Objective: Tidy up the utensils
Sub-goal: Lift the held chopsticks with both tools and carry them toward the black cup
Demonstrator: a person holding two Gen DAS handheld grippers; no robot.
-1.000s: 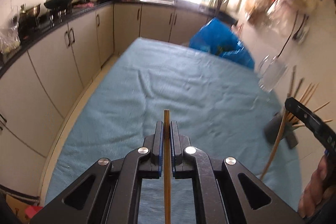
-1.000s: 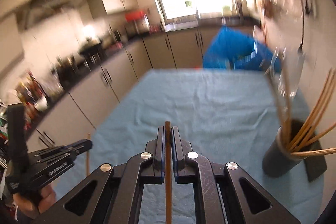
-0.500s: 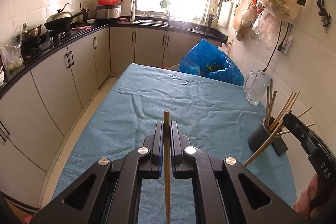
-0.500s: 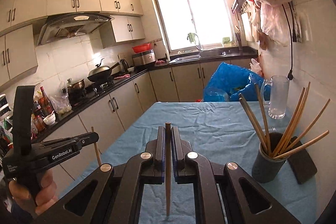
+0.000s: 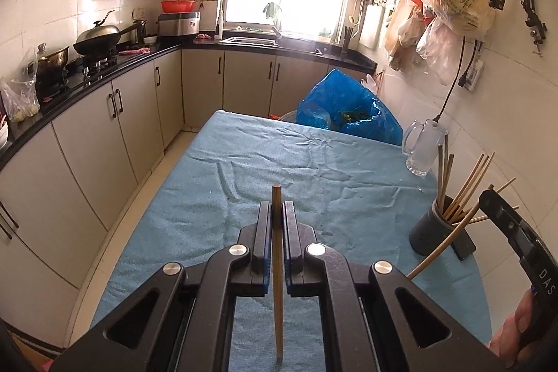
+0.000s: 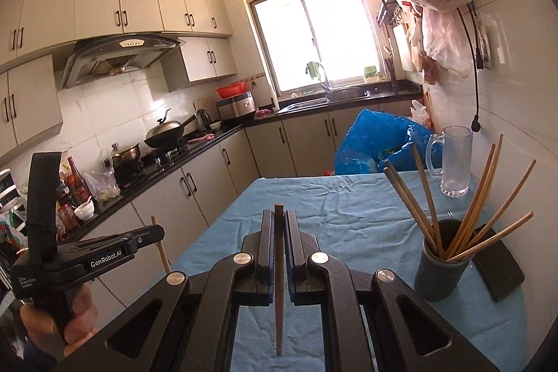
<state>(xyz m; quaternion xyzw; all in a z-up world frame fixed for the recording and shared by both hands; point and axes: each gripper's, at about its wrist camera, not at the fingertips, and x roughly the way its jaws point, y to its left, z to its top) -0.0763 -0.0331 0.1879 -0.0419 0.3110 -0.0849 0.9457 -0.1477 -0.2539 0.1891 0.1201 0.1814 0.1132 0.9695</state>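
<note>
I've got one wooden chopstick [image 5: 277, 285] pinched in my left gripper [image 5: 278, 218], jaws closed tight on it, and a second chopstick [image 6: 279, 288] clamped the same way in my right gripper [image 6: 279, 225]. Both sticks run lengthwise between the pads, blunt ends poking forward past the tips. The holder [image 6: 440, 262] sits ahead and to the right of both, on the blue cloth [image 5: 244, 183] near the wall. My right hand looks nearer to it. It's a dark, round, matte cup with small holes low on its side, and several slim chopsticks [image 6: 477, 197] fan out of its mouth. I judge each stick needs tipping towards upright to drop in among them.
</note>
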